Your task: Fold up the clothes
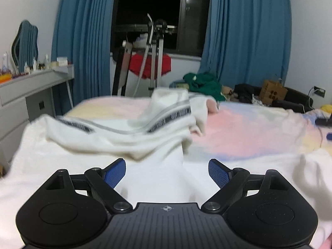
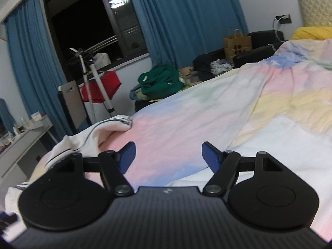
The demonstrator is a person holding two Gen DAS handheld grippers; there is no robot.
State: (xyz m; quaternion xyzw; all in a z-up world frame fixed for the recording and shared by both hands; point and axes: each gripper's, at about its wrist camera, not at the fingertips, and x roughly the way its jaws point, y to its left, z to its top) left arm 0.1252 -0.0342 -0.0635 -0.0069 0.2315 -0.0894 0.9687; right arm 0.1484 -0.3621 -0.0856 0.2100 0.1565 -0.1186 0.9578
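Looking along the left gripper [image 1: 167, 171], the white garment [image 1: 116, 132] is seen spread on the bed [image 1: 249, 132] directly under and ahead of the jaws, which stand wide apart and empty. Its striped, bunched part is heaped ahead and slightly left, with the long run of cloth lying crosswise to the fingers.

From the right gripper [image 2: 168, 157], whose jaws are likewise spread with nothing between them, only pastel bedding is faced; the garment's striped edge [image 2: 116, 124] is seen off to the left. The left gripper is judged nearer the cloth.
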